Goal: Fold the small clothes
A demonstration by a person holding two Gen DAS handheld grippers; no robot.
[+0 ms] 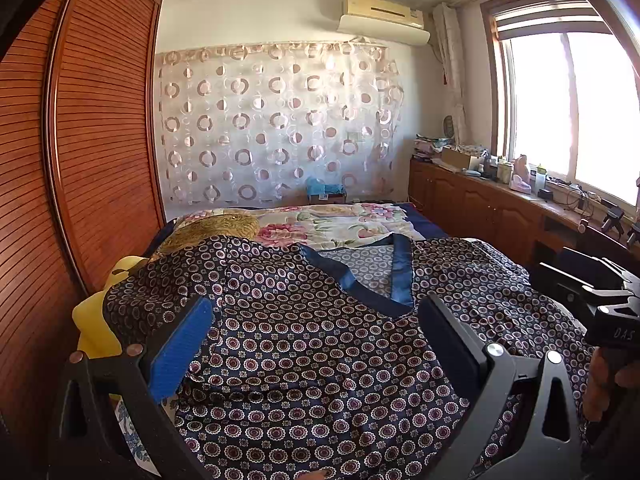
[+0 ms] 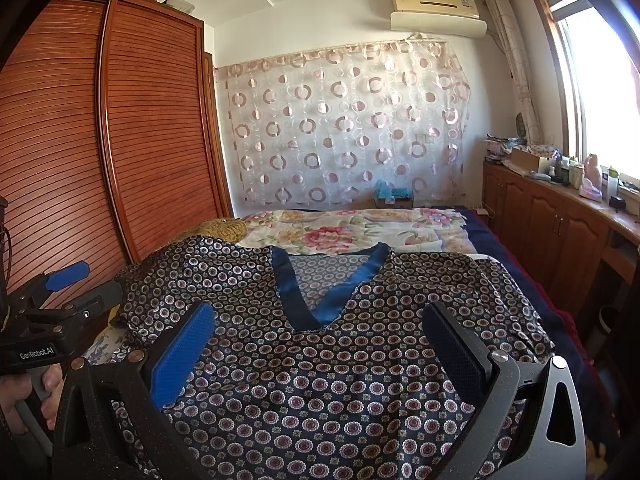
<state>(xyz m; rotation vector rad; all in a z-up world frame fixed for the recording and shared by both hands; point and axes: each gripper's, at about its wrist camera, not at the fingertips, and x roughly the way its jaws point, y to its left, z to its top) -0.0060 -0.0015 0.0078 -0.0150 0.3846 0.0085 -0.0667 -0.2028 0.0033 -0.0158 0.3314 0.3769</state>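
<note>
Left wrist view puts the left tongs (image 1: 316, 344) low in the frame, fingers spread wide apart and holding nothing — a blue pad (image 1: 180, 346) at lower left, a dark pad at lower right; between and beneath them spreads the patterned top (image 1: 304, 360), dark navy with small ringed flowers, lying flat on the bed (image 1: 352, 220) with its blue-trimmed V-neck (image 1: 400, 276) toward centre right; a yellow object (image 1: 96, 320) shows beside the garment's edge at the left; beyond it lies a floral bedspread, and at the far right edge the other tool is seen in a hand.

Right wrist view shows the right tongs (image 2: 320, 354) the same way, fingers well apart and empty, poised over the same top (image 2: 320, 380); its V-neck (image 2: 312, 300) sits at the middle of the frame, just above the fingers; at the left edge the left tool (image 2: 60, 300) appears, gripped by a hand (image 2: 28, 400), its two fingers parted as well.

Farther out: a slatted wooden wardrobe (image 2: 100, 140) on the left, a circle-print curtain (image 2: 344, 128) in the centre, an air conditioner (image 2: 436, 12) above it, and a cluttered wooden counter (image 2: 560, 208) under the bright window at the right.
</note>
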